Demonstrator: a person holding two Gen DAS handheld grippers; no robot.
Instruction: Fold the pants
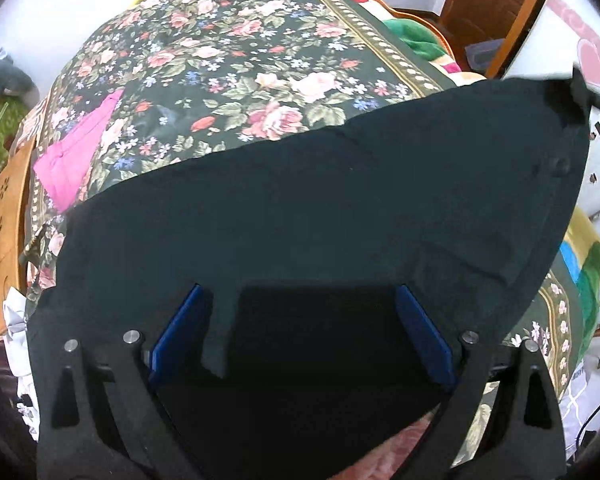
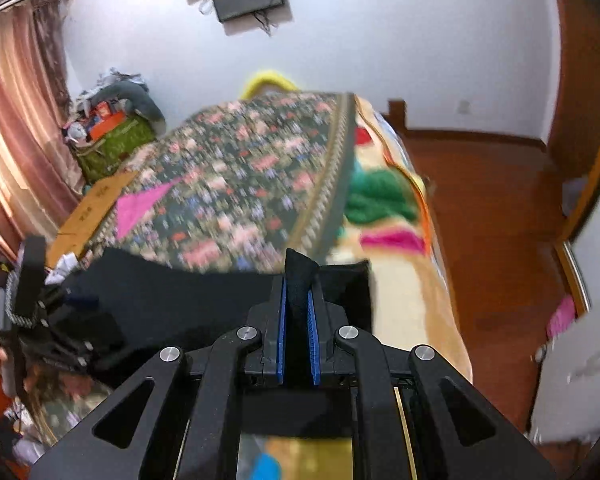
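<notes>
- Over the bed (image 1: 236, 52), with its floral cover, the dark pants (image 1: 300, 208) are stretched out in the air between the two grippers, sagging down toward the cover in the middle.
- The right gripper (image 2: 298, 320) has its blue pads squeezed tight on a bunched corner of the cloth, which pokes up between the fingers. In the left wrist view that corner sits at the far top right.
- The left gripper (image 1: 300, 336) has its jaws spread wide, and a narrow tab of fabric hangs by the left pad. The cloth drapes across the jaws, but I honestly can't tell if it's pinched anywhere.
- My read: this is the lift-and-spread step, with no fold made yet. Next up is probably getting a proper left-side grip on that edge, then laying the pants down flat on the cover so there's a straight line to fold along.
- Stuff in the way: a pink garment (image 1: 76, 152) is lying on the left part of the cover, near where the pants could land, so I'd aim right of it.
- A green and multicoloured blanket (image 2: 380, 200) is bunched along the right side of the bed.
- The right wrist view is pretty motion-blurred, so fine detail there is a guess.
</notes>
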